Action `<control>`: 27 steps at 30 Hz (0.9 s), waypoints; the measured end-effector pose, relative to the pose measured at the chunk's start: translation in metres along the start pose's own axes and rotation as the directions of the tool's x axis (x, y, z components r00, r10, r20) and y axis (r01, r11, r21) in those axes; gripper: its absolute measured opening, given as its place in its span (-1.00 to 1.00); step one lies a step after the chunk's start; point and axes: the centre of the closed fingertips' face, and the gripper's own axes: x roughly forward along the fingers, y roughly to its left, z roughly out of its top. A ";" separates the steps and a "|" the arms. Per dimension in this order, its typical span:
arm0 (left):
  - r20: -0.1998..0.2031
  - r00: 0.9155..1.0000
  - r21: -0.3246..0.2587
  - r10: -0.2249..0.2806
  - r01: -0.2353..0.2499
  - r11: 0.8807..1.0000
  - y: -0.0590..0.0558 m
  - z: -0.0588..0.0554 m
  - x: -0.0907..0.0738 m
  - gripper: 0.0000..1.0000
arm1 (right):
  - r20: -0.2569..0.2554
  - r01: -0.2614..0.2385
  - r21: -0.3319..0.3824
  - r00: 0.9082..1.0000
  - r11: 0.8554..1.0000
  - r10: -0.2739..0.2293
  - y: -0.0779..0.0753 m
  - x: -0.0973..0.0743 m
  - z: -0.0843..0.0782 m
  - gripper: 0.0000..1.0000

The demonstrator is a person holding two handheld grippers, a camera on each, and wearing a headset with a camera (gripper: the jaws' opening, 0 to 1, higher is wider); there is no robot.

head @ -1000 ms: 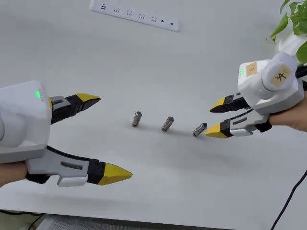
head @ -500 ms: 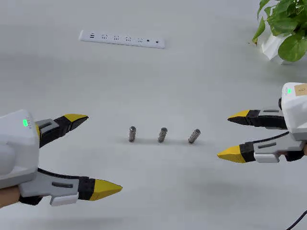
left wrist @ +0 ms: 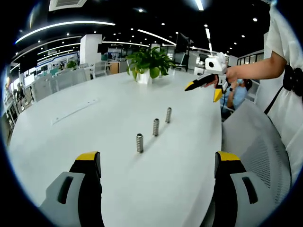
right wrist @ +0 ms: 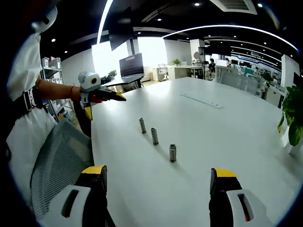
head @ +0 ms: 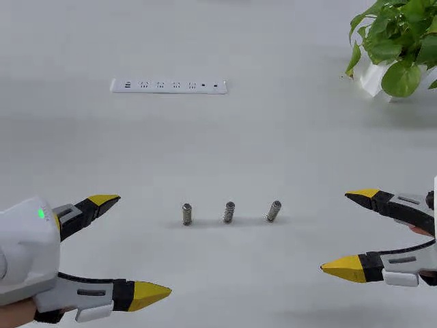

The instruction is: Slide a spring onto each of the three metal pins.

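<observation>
Springs [head: 229, 212] on open tabletop [head: 273, 137], gaping left claw [head: 141, 244], right claw [head: 336, 232] apart

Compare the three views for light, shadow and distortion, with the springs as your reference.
Head view: soft, even light; the springs are sharp and cast faint short shadows on the table; the power strip looks straight. Left gripper view: fisheye curves the table edge; ceiling lights streak. Right gripper view: same curving; a bright panel is blown out.

**Three coiled pins in a row**

Just below the middle of the head view, the left pin [head: 187, 214], middle pin [head: 229, 212] and right pin [head: 274, 210] stand upright, evenly spaced and apart. Each is small, grey and ringed with coils.
</observation>
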 end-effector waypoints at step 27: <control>-0.016 1.000 0.012 -0.004 0.004 1.000 -0.001 -0.010 0.003 0.99 | 0.046 0.035 -0.002 0.998 0.999 -0.035 -0.001 -0.011 0.006 0.77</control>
